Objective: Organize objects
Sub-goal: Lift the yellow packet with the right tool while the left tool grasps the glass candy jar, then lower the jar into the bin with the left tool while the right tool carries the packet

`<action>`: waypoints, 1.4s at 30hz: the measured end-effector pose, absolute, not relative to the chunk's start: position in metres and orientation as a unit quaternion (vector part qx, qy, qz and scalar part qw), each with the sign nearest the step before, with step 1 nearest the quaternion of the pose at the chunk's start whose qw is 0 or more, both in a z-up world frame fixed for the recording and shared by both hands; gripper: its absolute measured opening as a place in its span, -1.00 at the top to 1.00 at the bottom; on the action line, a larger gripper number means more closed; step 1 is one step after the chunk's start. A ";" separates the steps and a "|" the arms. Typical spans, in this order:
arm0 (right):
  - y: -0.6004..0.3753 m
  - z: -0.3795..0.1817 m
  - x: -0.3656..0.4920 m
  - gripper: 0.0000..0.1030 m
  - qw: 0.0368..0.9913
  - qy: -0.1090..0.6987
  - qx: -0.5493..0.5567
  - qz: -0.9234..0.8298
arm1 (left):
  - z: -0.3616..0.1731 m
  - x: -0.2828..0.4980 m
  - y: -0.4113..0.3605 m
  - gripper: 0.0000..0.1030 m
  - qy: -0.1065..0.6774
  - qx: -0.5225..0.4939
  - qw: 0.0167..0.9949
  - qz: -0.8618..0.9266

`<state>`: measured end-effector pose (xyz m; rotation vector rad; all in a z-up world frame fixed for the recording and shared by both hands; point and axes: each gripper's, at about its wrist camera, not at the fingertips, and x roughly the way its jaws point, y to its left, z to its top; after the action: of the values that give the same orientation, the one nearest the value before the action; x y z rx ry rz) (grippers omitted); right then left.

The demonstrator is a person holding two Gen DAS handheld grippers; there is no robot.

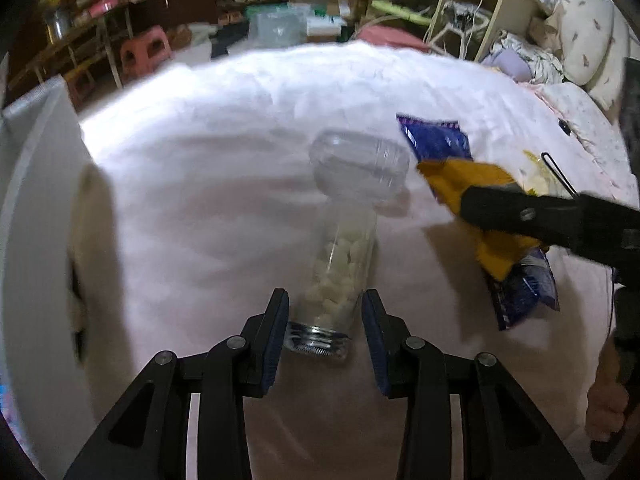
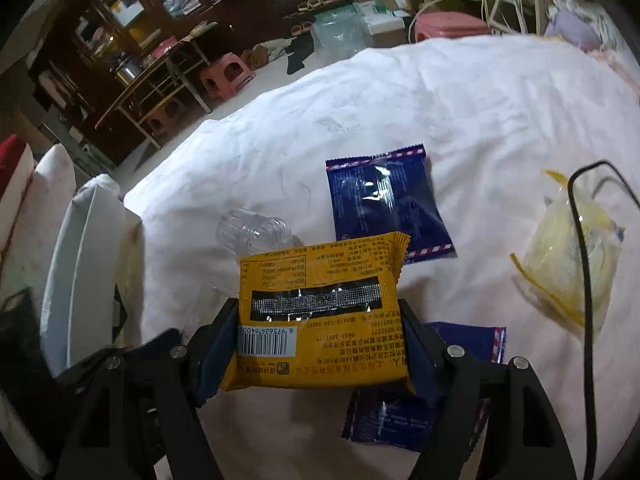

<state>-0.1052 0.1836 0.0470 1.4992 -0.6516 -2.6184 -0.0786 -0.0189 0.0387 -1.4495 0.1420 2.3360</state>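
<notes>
A clear bottle (image 1: 340, 272) of white candies lies on the white cloth (image 1: 200, 168), its wide clear cap (image 1: 360, 168) at the far end. My left gripper (image 1: 325, 295) is open, its fingers either side of the bottle's near threaded end, with a thin gap at the right pad. My right gripper (image 2: 318, 305) is shut on a yellow snack packet (image 2: 320, 312), held by its sides above the cloth. In the left wrist view one right finger (image 1: 504, 208) crosses that yellow packet (image 1: 468, 180). The bottle's cap (image 2: 252, 232) peeks out behind the packet.
Two blue packets lie on the cloth, one further off (image 2: 384, 200) and one under my right gripper (image 2: 400, 420). A clear yellow bag (image 2: 560, 248) and a black cable (image 2: 582, 280) are at the right. A white box (image 2: 80, 264) stands at the cloth's left edge.
</notes>
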 end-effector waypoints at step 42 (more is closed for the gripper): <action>-0.004 0.134 -0.122 -0.42 0.214 -0.190 0.437 -0.853 | 0.135 -0.035 -0.198 0.31 -0.112 -0.443 -0.005 0.889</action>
<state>-0.1223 -0.0041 0.1340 1.2113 -0.5274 -2.3655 -0.0354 -0.1976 0.1354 -1.3955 -0.3544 2.8029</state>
